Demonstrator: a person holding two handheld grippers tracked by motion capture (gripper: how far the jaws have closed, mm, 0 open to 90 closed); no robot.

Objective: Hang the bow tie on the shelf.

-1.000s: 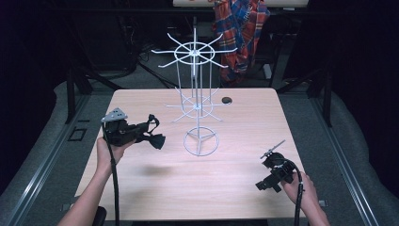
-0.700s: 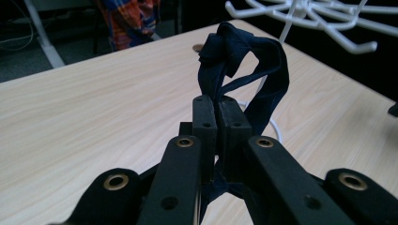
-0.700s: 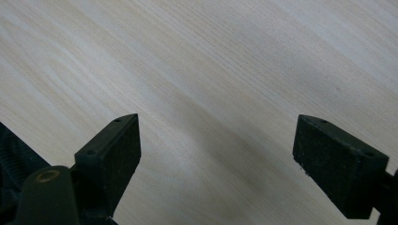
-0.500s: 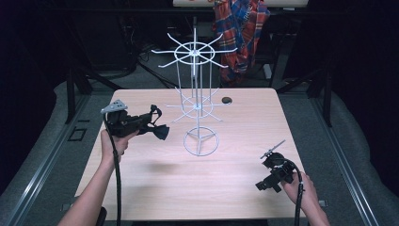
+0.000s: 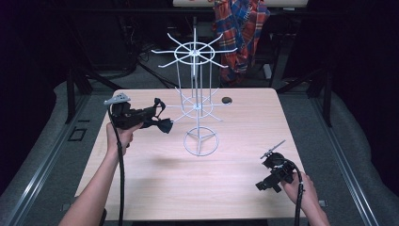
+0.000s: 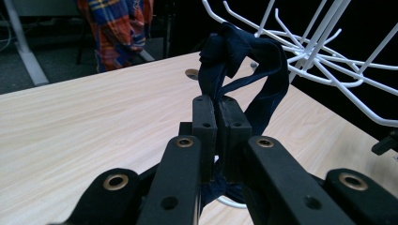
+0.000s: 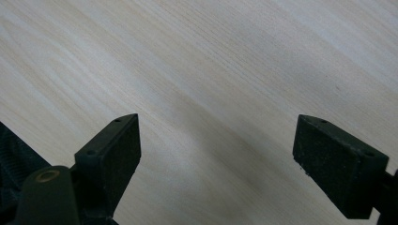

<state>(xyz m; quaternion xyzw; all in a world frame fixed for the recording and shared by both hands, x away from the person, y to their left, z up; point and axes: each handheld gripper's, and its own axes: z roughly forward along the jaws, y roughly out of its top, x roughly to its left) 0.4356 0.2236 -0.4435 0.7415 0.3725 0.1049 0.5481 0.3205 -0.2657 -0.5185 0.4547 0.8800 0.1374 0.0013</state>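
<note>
A white wire rack (image 5: 200, 108) with hooked arms on two tiers stands at the middle of the wooden table (image 5: 226, 193). My left gripper (image 5: 156, 115) is held above the table just left of the rack's lower tier, shut on a dark navy bow tie (image 5: 163, 125). In the left gripper view the pads (image 6: 205, 123) pinch the bow tie's strap (image 6: 268, 82), which loops up in front of the rack's arms (image 6: 328, 58). My right gripper (image 5: 262, 184) rests low at the front right, its jaws wide open (image 7: 216, 154) over bare wood.
A small dark round grommet (image 5: 227, 100) sits in the table behind the rack. A plaid cloth (image 5: 240, 28) hangs beyond the far edge. Dark floor and metal stands surround the table.
My left gripper has risen and moved right towards the rack, carrying the bow tie. The right gripper has stayed in place.
</note>
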